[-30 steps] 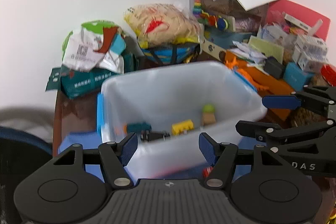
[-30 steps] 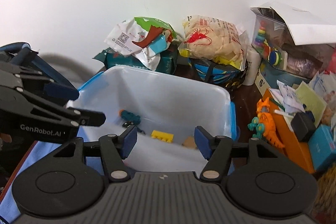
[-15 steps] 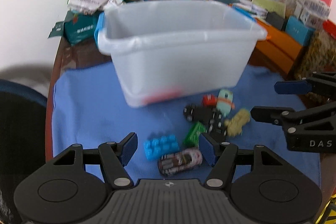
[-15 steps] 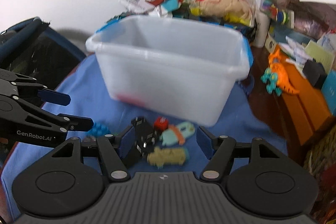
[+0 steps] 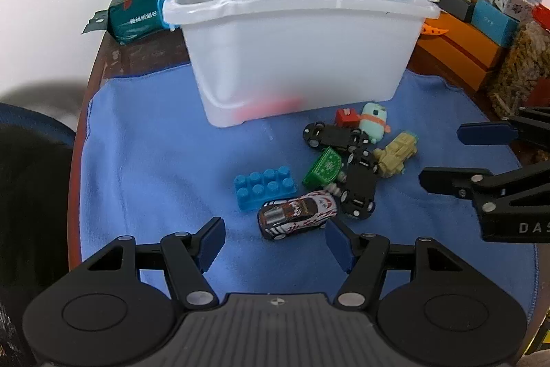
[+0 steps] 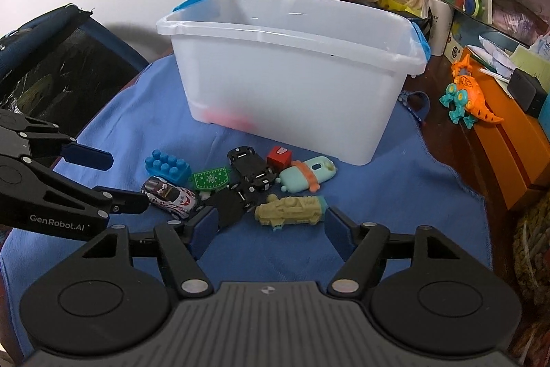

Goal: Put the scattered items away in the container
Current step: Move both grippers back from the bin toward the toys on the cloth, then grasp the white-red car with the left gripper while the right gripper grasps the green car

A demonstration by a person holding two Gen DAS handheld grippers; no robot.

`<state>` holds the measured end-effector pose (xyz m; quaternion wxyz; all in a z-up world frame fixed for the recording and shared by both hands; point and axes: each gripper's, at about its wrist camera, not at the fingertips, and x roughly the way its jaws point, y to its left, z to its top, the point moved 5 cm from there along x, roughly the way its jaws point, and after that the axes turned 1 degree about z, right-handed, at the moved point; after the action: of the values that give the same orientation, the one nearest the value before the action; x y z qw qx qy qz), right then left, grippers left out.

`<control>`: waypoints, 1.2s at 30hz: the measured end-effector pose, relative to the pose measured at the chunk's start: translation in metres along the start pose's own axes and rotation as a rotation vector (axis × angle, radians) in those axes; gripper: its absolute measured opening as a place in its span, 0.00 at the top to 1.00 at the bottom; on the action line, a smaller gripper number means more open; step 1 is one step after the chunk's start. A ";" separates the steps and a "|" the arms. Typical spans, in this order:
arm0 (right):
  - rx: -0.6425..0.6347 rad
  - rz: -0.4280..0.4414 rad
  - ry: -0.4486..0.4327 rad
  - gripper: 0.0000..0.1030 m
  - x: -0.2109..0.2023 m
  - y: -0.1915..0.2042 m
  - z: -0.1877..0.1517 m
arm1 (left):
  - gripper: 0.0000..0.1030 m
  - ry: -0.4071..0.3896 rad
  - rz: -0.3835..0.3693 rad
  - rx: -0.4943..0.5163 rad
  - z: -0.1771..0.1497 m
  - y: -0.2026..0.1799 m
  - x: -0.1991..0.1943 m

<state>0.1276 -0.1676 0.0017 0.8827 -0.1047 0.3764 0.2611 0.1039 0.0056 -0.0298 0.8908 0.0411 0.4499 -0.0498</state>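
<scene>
Two hand-held grippers, left point(image 5: 273, 241) and right point(image 6: 270, 227), hang open and empty over toys point(image 5: 357, 160) lying before the bin point(image 5: 299, 36) on the cloth point(image 5: 154, 143).

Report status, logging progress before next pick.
Left gripper open over race car. Right gripper open at tan truck. Bin unobstructed.

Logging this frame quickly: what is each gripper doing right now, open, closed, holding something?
Left gripper: open, holding nothing, just behind the white toy car.
Right gripper: open, holding nothing, just behind the tan toy truck.
</scene>
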 end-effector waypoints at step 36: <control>-0.079 -0.005 0.038 0.30 0.016 -0.015 -0.016 | 0.34 0.037 -0.284 0.296 -0.021 -0.056 0.024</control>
<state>0.1354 -0.1799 -0.0207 0.8712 -0.1457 0.3823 0.2714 0.0939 -0.0483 -0.0631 0.8507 0.1085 0.4551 -0.2396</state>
